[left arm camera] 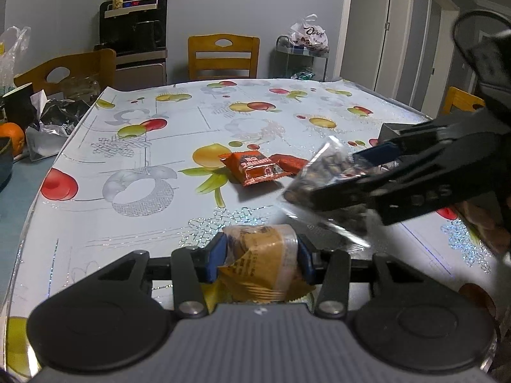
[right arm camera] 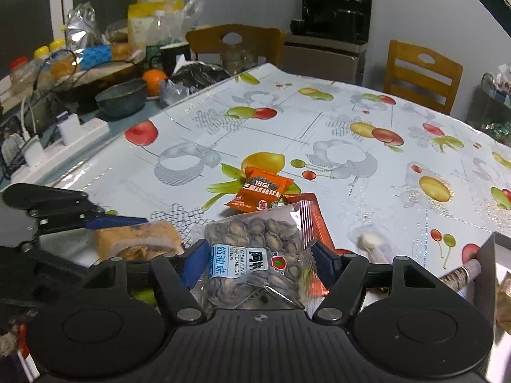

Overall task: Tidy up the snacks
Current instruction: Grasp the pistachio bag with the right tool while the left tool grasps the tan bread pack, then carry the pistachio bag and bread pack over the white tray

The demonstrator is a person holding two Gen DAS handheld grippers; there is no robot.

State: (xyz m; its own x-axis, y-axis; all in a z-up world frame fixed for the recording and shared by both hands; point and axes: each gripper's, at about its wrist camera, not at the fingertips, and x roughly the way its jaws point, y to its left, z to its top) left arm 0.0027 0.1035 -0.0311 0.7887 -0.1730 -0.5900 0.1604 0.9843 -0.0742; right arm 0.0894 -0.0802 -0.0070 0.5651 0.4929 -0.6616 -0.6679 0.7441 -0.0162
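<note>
Mid-carry: left gripper (left arm camera: 260, 257) clamps yellow-wrapped cake (left arm camera: 258, 265), right gripper (right arm camera: 260, 255) clamps watermelon seed pkt (right arm camera: 255, 255), both above tabletop's near edge. Next prob: drop into grey box (right arm camera: 488, 274) at right; orange pkts (left arm camera: 252, 169) remain mid-table.

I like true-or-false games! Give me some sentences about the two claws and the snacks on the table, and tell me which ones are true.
1. The right claw holds a clear bag of watermelon seeds. True.
2. The left claw is empty. False: it is shut on a yellow-brown wrapped snack.
3. An orange snack packet lies on the fruit-print tablecloth, held by no claw. True.
4. The orange fruit sits in the middle of the fruit-print tablecloth. False: it sits off the cloth's edge, beside a dark bowl.
5. Both claws hold the same bag. False: each holds its own snack.
</note>
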